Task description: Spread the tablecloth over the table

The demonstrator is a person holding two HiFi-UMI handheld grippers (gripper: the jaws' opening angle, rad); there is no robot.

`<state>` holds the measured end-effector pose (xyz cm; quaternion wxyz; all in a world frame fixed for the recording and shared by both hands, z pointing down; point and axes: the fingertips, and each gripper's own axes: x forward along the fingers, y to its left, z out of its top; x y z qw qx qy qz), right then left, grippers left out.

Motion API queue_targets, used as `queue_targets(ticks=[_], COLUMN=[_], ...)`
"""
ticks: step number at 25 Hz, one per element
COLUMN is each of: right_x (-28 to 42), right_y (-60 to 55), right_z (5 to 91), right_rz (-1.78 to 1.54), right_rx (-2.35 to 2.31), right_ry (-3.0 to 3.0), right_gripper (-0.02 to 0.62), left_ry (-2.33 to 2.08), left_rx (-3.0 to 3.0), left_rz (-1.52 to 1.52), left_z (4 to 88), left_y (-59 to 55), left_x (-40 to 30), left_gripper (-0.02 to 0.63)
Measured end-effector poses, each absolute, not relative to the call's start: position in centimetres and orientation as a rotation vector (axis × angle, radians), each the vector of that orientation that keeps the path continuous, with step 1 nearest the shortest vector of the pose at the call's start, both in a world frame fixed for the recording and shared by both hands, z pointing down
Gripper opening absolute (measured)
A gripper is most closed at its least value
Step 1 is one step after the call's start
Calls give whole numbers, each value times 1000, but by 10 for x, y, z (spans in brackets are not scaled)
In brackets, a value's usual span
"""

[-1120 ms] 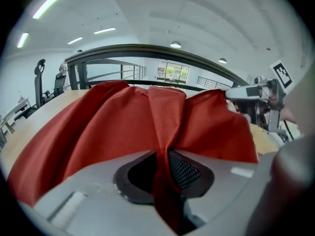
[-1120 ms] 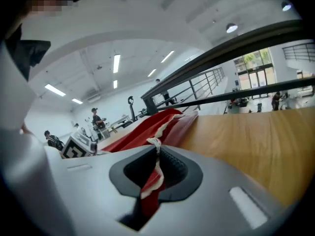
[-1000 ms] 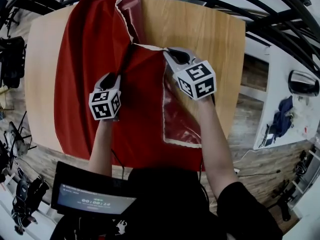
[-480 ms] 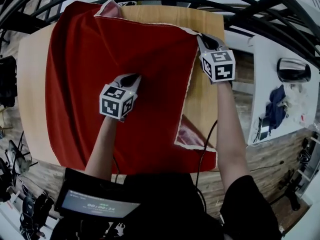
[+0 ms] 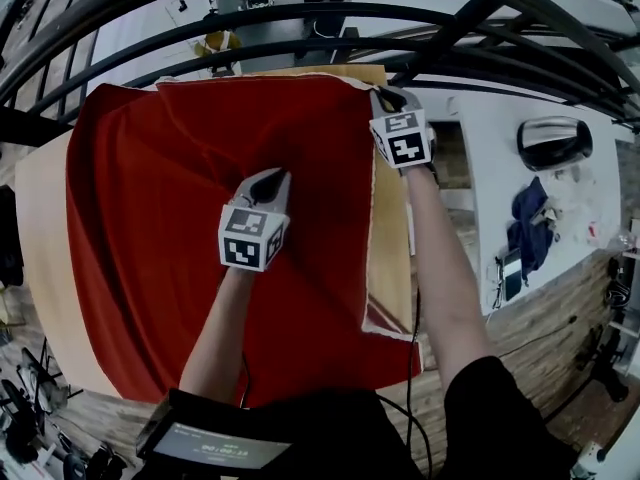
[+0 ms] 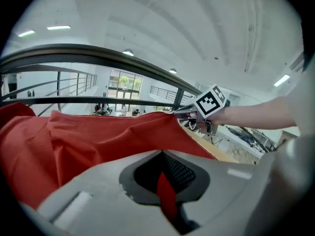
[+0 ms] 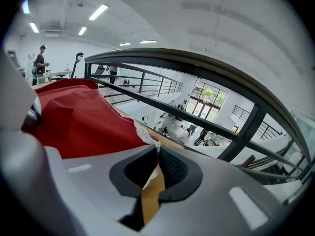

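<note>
A red tablecloth [image 5: 200,218] with a white lace edge covers most of the wooden table [image 5: 393,253]. My right gripper [image 5: 386,98] is shut on the cloth's lace edge at the far right corner; the trim [image 7: 156,167] shows pinched between its jaws. My left gripper [image 5: 270,181] sits over the middle of the cloth, shut on a raised pinch of red fabric [image 6: 165,193]. The right gripper [image 6: 186,113] also shows in the left gripper view, holding the stretched edge. Near the front right, a corner of the cloth [image 5: 385,318] lies folded over.
A black railing [image 5: 300,18] runs along the table's far side. A white side table [image 5: 500,168] on the right carries a dark rounded object [image 5: 553,143] and a blue cloth [image 5: 528,223]. A screen [image 5: 215,446] sits at my waist. A bare wood strip [image 5: 40,228] shows at left.
Both grippers have moved toward the table's far right, and the cloth's folded-back flap has been drawn open over the right part of the table. The view has swung with them.
</note>
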<state>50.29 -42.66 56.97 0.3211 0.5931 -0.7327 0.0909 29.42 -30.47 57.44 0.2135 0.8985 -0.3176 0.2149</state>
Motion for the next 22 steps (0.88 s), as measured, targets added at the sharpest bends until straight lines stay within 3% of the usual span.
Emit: queue_targets(ticks=[11, 20, 22], right_x=[577, 627, 631], right_y=[-489, -527, -525], right_z=[575, 580, 586], right_rz=[115, 1, 28], right_rx=[1549, 1469, 1465], right_ry=[-1871, -1720, -1714], right_gripper=[28, 29, 73], left_ry=[-887, -865, -868], left_rx=[2646, 2719, 2712], left_rz=[690, 684, 706], left_z=[568, 562, 564], left_y=[-390, -408, -403], left_x=[404, 433, 429], left_gripper=[5, 5, 5])
